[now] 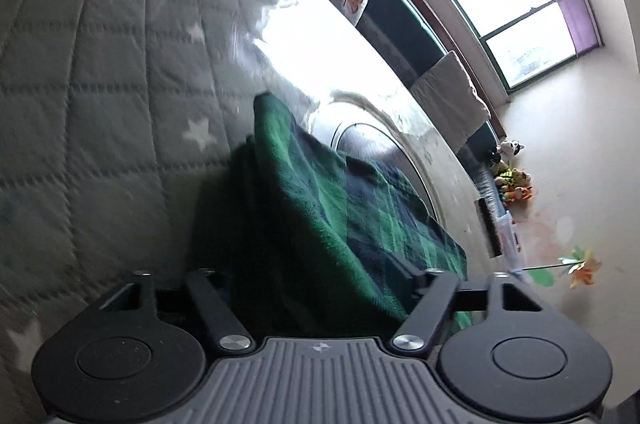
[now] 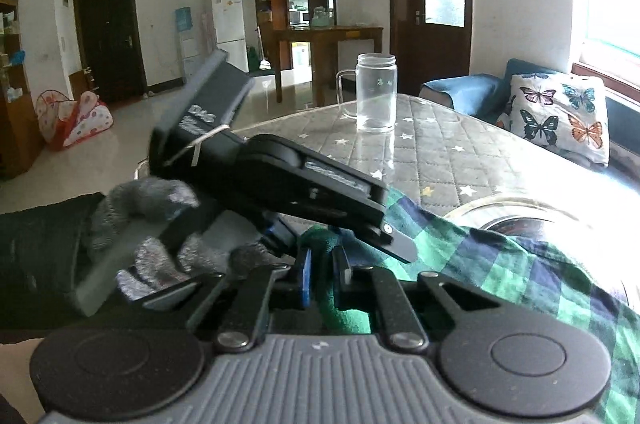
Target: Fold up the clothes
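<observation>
Filling the foreground of both wrist views, a green and navy checked garment is draping across the quilted star-print cover of a table, with one stretch of it lying over a round metal-rimmed object that I cannot identify; in the left wrist view the cloth is rising in a doubled hump whose edge shows more than one layer, so some folding appears to be in place, though how many folds are finished and how many are left is not settled, since most of the garment is running out of frame; the right gripper is pinching a bunched green fold, its jaws standing narrow with cloth between them; the left gripper is coming in just above and beside it, seen from the side with a gloved hand behind, and in its own view the cloth is covering its fingertips, so I cannot tell how its jaws are standing; farther off, a butterfly-print cushion is leaning on a blue sofa, and a clear glass mug is standing upright on the cover, well apart from the garment.
</observation>
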